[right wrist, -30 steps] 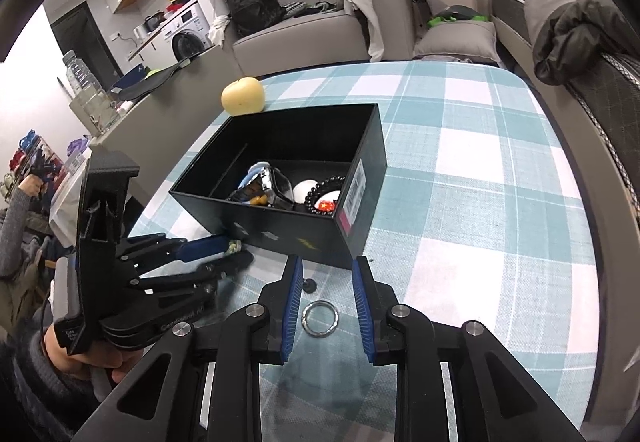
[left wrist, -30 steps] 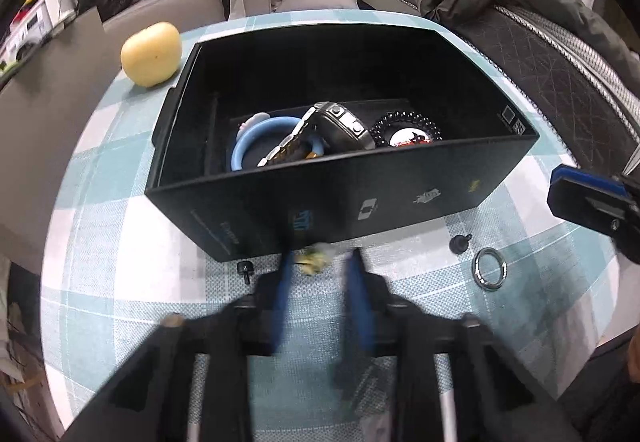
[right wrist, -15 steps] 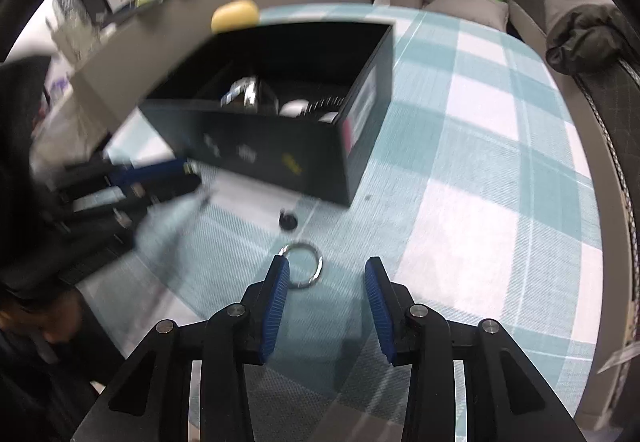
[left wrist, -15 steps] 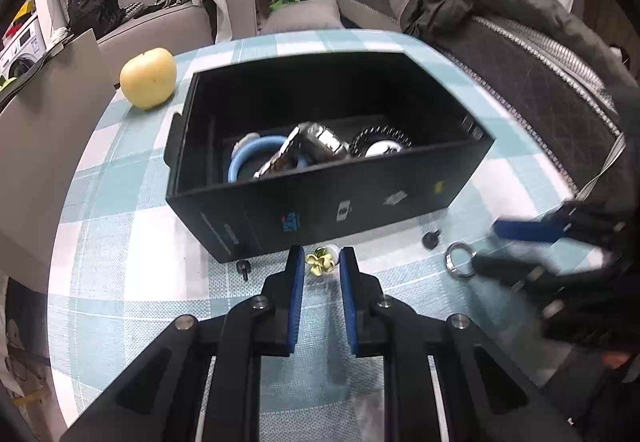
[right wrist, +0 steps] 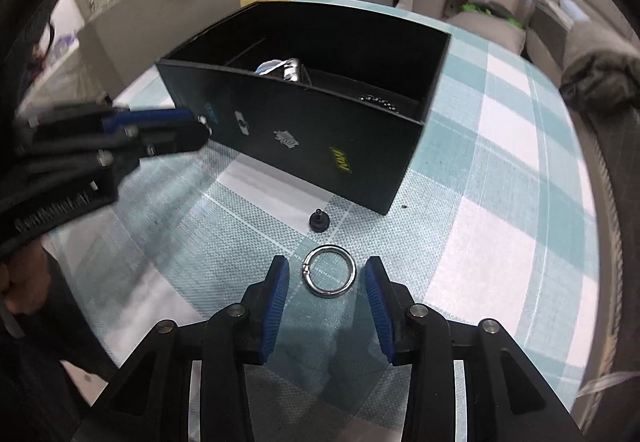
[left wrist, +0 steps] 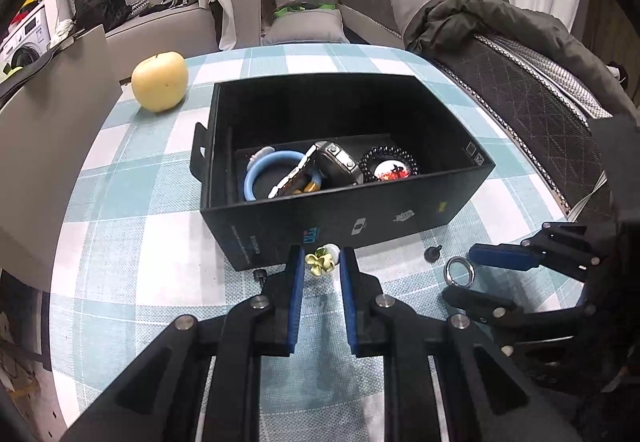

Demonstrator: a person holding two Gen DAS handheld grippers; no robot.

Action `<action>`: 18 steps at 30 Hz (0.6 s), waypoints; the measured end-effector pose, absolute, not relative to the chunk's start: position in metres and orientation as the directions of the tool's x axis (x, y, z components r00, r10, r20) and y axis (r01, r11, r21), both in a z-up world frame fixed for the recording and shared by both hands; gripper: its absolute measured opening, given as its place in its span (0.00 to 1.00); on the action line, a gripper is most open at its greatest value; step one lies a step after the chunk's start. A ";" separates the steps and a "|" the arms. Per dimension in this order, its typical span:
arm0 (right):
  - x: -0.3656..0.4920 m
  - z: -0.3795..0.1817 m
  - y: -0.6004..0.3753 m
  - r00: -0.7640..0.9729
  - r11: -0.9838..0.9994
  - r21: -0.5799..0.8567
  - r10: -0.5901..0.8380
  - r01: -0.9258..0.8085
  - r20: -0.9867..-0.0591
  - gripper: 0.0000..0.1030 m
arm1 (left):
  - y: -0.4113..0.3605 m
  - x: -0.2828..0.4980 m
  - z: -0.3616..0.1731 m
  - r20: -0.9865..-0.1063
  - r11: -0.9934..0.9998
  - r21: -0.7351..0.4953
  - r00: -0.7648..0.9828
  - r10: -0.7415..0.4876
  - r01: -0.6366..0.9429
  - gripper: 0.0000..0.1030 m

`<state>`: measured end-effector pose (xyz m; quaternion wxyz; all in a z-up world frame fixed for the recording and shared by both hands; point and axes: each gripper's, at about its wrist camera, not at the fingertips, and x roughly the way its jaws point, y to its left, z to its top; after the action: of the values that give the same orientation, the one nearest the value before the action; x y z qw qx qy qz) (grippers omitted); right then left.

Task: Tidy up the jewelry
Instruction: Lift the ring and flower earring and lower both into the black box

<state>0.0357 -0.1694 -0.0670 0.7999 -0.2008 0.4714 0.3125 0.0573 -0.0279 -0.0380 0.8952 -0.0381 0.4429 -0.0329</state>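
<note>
A black box stands on the checked tablecloth and holds a blue bangle, a watch and a black bead bracelet. My left gripper is open, its fingertips either side of a small yellow-green flower piece lying at the box's front wall. My right gripper is open with its fingers either side of a silver ring on the cloth; the ring also shows in the left wrist view. The box also shows in the right wrist view.
A small black stud lies between the ring and the box. Another black stud lies left of my left gripper. A yellow apple sits behind the box at the left. A sofa and a bed surround the table.
My left gripper has settled around the flower piece. My right gripper has moved in low, opened wider, and now brackets the silver ring.
</note>
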 end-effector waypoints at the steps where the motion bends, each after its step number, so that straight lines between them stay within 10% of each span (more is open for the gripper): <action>1: 0.035 -0.067 -0.168 0.363 0.723 -0.029 0.311 -0.690 -0.878 0.35 | -0.028 0.057 -0.037 -0.788 0.995 -0.099 0.608 -0.094 0.025 0.12; 18: 0.026 -0.025 -0.174 0.369 0.690 0.079 0.476 -0.719 -0.798 0.26 | -0.022 0.048 -0.014 -0.733 0.994 -0.109 0.673 -0.101 0.030 0.12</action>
<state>0.0260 -0.1738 -0.0252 0.8148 -0.1429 0.4255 0.3669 0.0479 -0.0216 -0.0139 0.9135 -0.0440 0.4028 -0.0358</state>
